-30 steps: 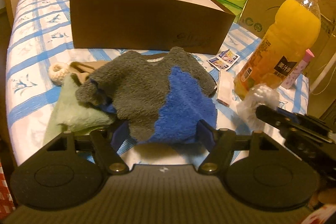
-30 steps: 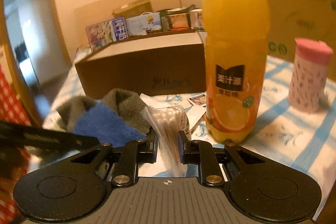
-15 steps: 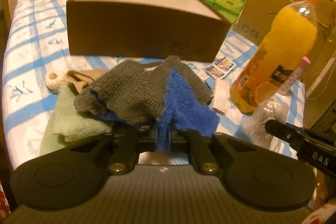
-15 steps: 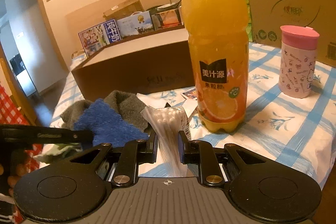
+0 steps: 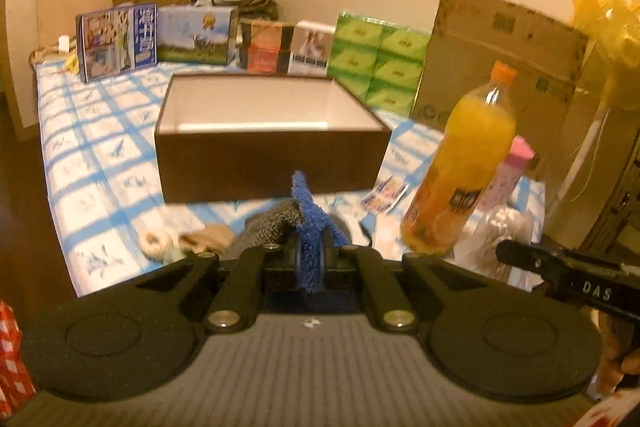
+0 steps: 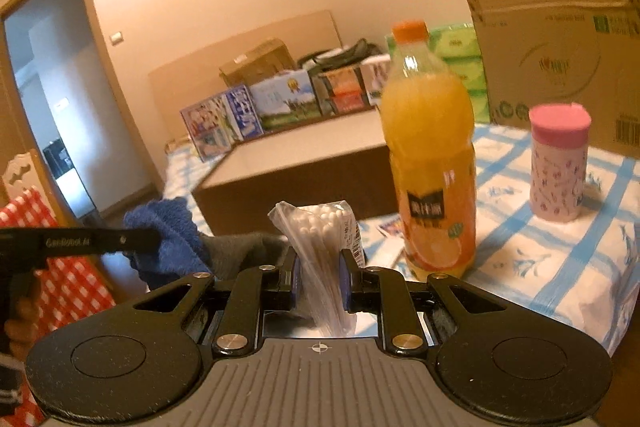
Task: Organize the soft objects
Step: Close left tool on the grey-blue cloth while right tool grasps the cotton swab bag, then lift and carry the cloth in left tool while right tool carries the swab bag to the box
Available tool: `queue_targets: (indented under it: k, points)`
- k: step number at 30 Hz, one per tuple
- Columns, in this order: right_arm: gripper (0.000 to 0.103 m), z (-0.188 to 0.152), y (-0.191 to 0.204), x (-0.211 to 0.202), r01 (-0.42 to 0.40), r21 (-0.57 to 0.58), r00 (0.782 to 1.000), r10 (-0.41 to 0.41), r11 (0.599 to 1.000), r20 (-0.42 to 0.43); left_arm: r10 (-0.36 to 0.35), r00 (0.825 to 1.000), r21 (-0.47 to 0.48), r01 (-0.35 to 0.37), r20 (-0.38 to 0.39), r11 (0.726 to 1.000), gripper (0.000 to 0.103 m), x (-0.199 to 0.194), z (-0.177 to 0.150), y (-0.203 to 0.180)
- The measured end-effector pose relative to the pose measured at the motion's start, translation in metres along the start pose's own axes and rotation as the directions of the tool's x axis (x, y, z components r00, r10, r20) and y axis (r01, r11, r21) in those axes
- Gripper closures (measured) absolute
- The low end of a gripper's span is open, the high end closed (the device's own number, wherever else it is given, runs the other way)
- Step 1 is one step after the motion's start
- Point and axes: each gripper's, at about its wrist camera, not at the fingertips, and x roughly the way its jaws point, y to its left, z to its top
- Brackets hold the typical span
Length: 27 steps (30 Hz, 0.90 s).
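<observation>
My left gripper point(image 5: 313, 251) is shut on a grey and blue fleece cloth point(image 5: 307, 219) and holds it lifted above the bed, in front of the open brown box point(image 5: 272, 163). The cloth also shows in the right wrist view point(image 6: 168, 239), hanging from the left gripper point(image 6: 152, 239). My right gripper point(image 6: 319, 267) is shut on a clear bag of cotton swabs point(image 6: 320, 235), held above the bed edge; the bag also shows in the left wrist view point(image 5: 500, 231). A beige soft item with a pompom point(image 5: 180, 243) lies on the bed.
An orange juice bottle point(image 5: 464, 167) and a pink-lidded cup point(image 5: 508, 171) stand right of the box. Small cards point(image 5: 384, 193) lie on the blue-checked sheet point(image 5: 92, 163). Books, green tissue packs point(image 5: 376, 63) and a big cardboard box point(image 5: 500, 55) line the back.
My left gripper closed on the grey and blue cloth and lifted it off the pile toward the box. My right gripper, still holding the swab bag, rose too.
</observation>
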Motion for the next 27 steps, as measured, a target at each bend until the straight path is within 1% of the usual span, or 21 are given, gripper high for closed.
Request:
queue_targets:
  k: [3,7,11,15,17,21,24,27]
  points:
    - [0.084,0.015,0.008,-0.012,-0.013,-0.006,1.0,0.013,1.0,0.019,-0.014,1.0,0.018,0.014,0.02,1.0,0.096,-0.016,0.019,0.0]
    - [0.084,0.032,0.015,-0.025,-0.045,-0.007,0.998,0.046,0.999,0.037,-0.055,0.998,0.015,0.054,0.042,0.998,0.096,-0.035,0.049,0.001]
    - [0.083,0.042,0.014,-0.032,-0.069,0.024,0.997,0.068,0.997,0.028,-0.072,0.995,0.023,0.07,0.075,0.997,0.096,-0.056,0.07,-0.001]
    - [0.083,0.048,0.012,-0.028,-0.077,0.043,0.997,0.077,0.996,0.005,-0.093,0.99,0.034,0.09,0.106,0.995,0.096,-0.074,0.088,-0.007]
    - [0.083,0.051,0.012,-0.021,-0.082,0.042,0.997,0.082,0.996,-0.006,-0.103,0.987,0.043,0.099,0.12,0.994,0.096,-0.079,0.097,-0.008]
    - [0.083,0.064,0.014,-0.001,-0.097,0.052,0.995,0.099,0.994,-0.033,-0.096,0.986,0.044,0.091,0.14,0.995,0.096,-0.08,0.116,-0.006]
    - [0.083,0.081,0.018,0.022,-0.102,0.043,0.994,0.104,0.994,-0.042,-0.102,0.984,0.026,0.099,0.148,0.995,0.096,-0.076,0.134,0.001]
    - [0.083,0.102,0.022,0.048,-0.104,0.033,0.994,0.106,0.994,-0.038,-0.106,0.982,0.028,0.103,0.159,0.994,0.096,-0.067,0.158,0.007]
